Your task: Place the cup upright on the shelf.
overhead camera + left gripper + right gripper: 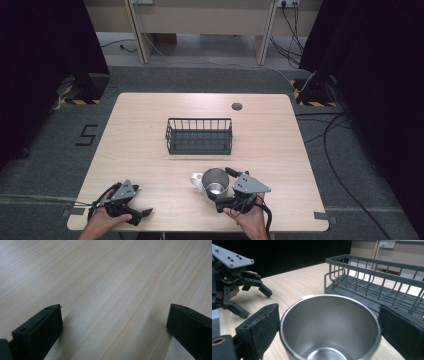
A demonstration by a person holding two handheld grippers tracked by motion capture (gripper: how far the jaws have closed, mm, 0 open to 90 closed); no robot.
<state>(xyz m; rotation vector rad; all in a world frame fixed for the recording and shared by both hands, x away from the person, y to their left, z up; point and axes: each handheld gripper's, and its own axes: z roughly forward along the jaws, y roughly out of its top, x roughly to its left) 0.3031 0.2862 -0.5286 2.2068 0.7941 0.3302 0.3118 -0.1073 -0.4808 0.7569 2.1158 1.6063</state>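
Steel mug (216,184): a shiny stainless-steel mug with a white handle stands upright at the front of the pale wood-grain bench (135,150), right of centre. Its open mouth faces up and its handle points left in the high view.

Left tongs (144,200): at the front left corner of the bench, held in the person's left hand (102,222). The black jaws stand well spread, pointing right along the bench. In the left gripper view they rise at either edge with bare wood grain between them. They grip nothing. A grey three-cornered plate sits on top.

Mug in the right gripper view: the steel mug (329,327) fills the space between the two padded jaws, its rim round and its inside bright. The left pad lies at the rim's edge; the right pad sits just beside the far edge. Whether the pads press the wall I cannot tell.

Dark grey wire rack (199,135): a rectangular wire basket, sitting at the middle of the bench, behind the mug and apart from it. It looks empty.

Right tongs (222,187): at the front of the bench, right of centre, held in the person's right hand (248,218). The jaws stand apart, one on each side of the mug's body, pointing left.

Small dark round grommet (237,106): set in the bench top near the far edge, right of centre.
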